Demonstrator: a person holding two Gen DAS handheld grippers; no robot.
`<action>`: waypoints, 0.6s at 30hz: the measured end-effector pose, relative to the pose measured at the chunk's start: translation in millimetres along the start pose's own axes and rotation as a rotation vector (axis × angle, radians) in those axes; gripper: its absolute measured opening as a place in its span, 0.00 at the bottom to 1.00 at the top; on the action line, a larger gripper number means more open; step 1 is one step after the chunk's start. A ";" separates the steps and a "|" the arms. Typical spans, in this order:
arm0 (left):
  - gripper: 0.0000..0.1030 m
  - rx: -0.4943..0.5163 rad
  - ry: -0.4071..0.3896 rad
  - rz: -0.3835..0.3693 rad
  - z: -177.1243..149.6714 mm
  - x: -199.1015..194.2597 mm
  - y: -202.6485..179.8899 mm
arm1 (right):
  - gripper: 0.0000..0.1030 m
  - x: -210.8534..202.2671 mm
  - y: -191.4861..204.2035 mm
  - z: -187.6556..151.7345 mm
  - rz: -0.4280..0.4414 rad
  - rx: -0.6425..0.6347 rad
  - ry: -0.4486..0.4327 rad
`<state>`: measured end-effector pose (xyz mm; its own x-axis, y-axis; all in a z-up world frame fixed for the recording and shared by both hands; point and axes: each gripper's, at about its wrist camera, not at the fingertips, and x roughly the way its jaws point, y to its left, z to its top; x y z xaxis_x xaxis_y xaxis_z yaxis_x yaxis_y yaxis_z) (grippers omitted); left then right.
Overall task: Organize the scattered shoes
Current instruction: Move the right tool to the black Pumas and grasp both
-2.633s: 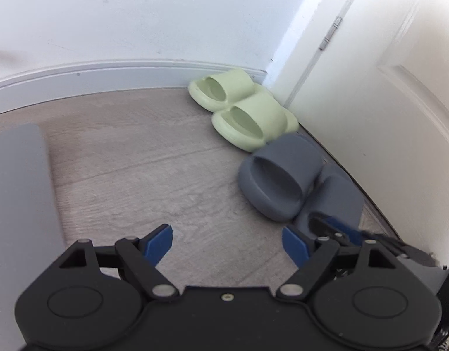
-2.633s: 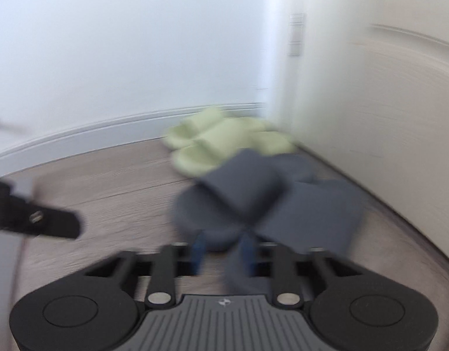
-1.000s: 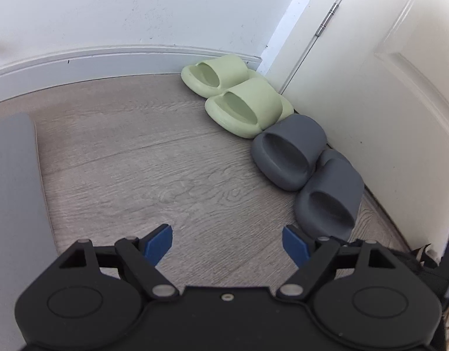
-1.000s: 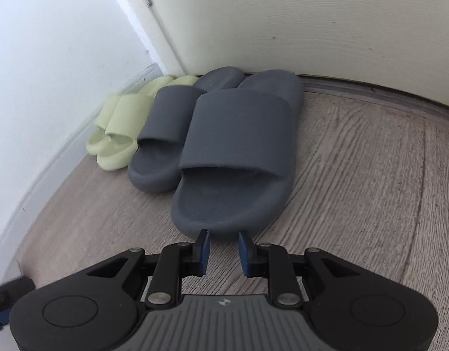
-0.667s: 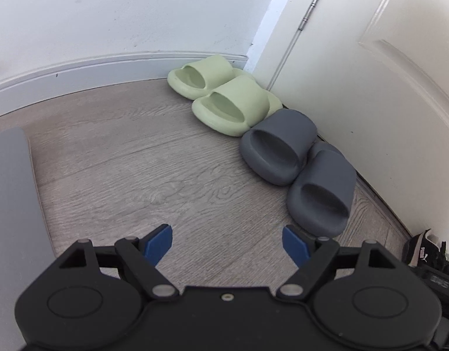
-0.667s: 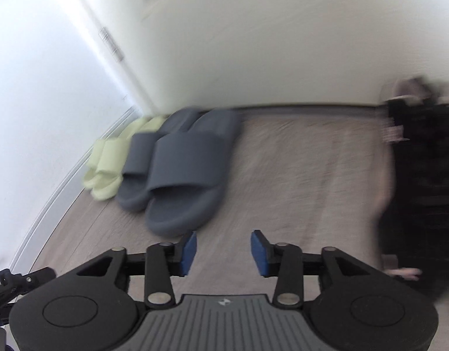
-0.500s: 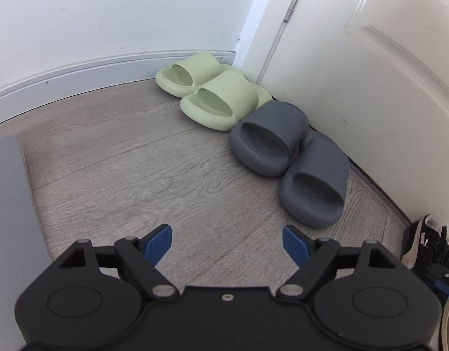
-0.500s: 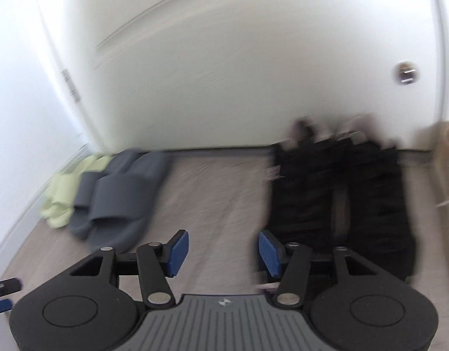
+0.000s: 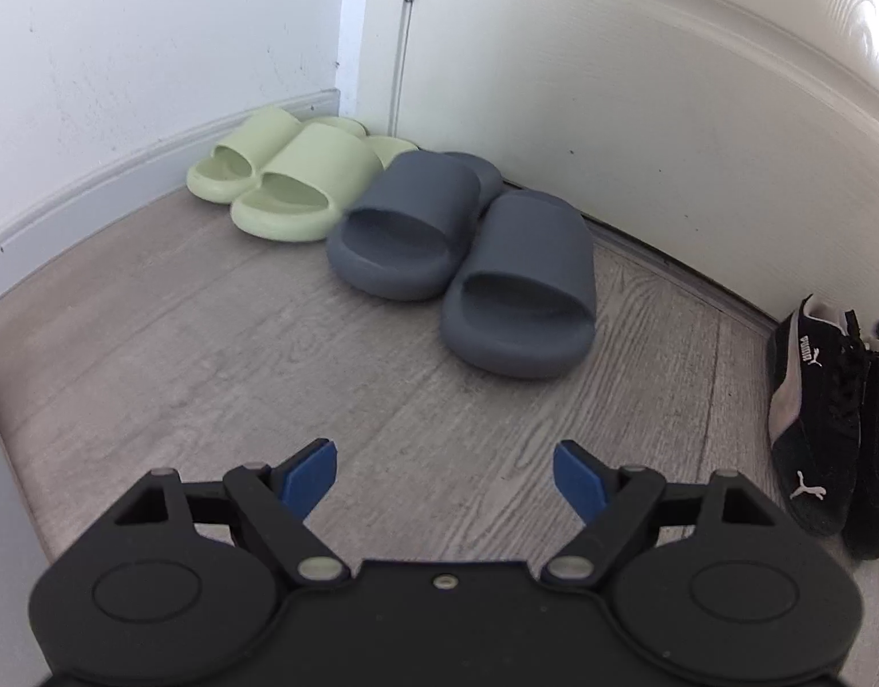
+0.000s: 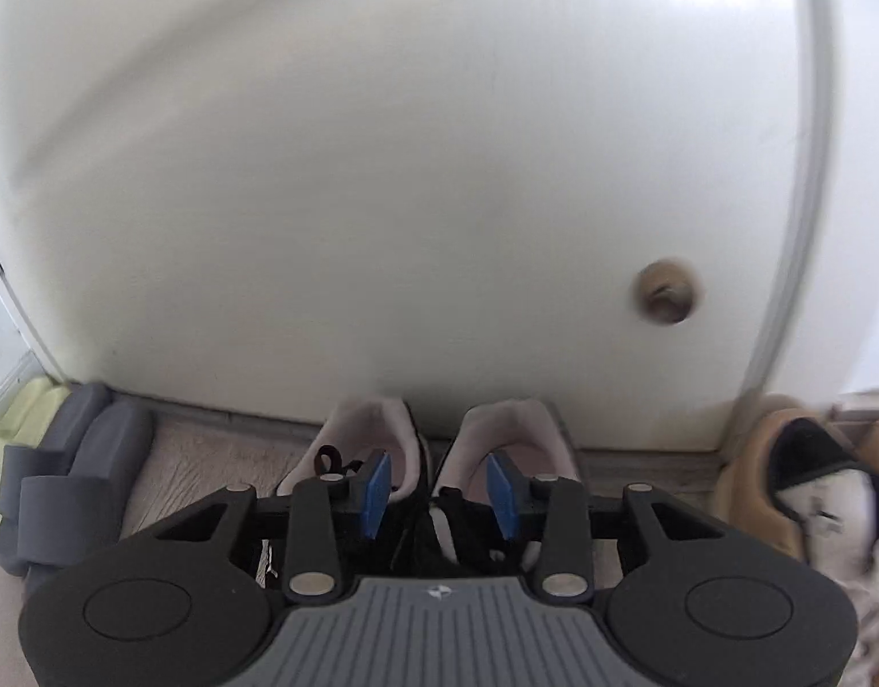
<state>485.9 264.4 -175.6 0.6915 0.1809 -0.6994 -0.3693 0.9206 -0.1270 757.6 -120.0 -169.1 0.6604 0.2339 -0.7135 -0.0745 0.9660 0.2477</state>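
Two pale green slides (image 9: 290, 183) sit side by side in the corner by the door hinge. Right of them stand two dark grey slides (image 9: 468, 246), heels toward the door. A pair of black sneakers (image 9: 823, 418) with a white logo lies at the far right of the left wrist view. My left gripper (image 9: 442, 478) hangs open over bare floor in front of the grey slides. My right gripper (image 10: 439, 486) is open just above the black sneakers (image 10: 382, 458), whose pale-lined heels face the door. The grey slides (image 10: 67, 492) show at its left.
A white door (image 9: 668, 86) and a white wall with baseboard (image 9: 95, 183) meet at the corner. A tan shoe with dark lining (image 10: 783, 486) lies right of the sneakers. A round doorstop (image 10: 665, 291) sits on the door. Wood-look floor (image 9: 210, 355) lies in front.
My right gripper opened, let go of the grey slide and swung right to the black sneakers. The left view turned right, bringing the sneakers into sight.
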 end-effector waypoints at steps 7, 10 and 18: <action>0.81 0.006 0.015 0.011 -2.3 8.2 0.1 | 0.43 57.4 2.9 10.0 -0.090 0.022 0.106; 0.81 -0.011 0.031 0.010 -3.2 12.6 2.2 | 0.44 66.5 6.8 7.3 -0.143 -0.004 0.094; 0.81 -0.006 0.033 0.001 -3.9 12.2 1.9 | 0.35 60.5 6.4 0.3 -0.169 0.012 0.037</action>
<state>491.3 267.0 -187.1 0.6702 0.1704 -0.7223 -0.3742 0.9181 -0.1306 797.3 -99.7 -210.5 0.6345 0.0724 -0.7695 0.0441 0.9906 0.1295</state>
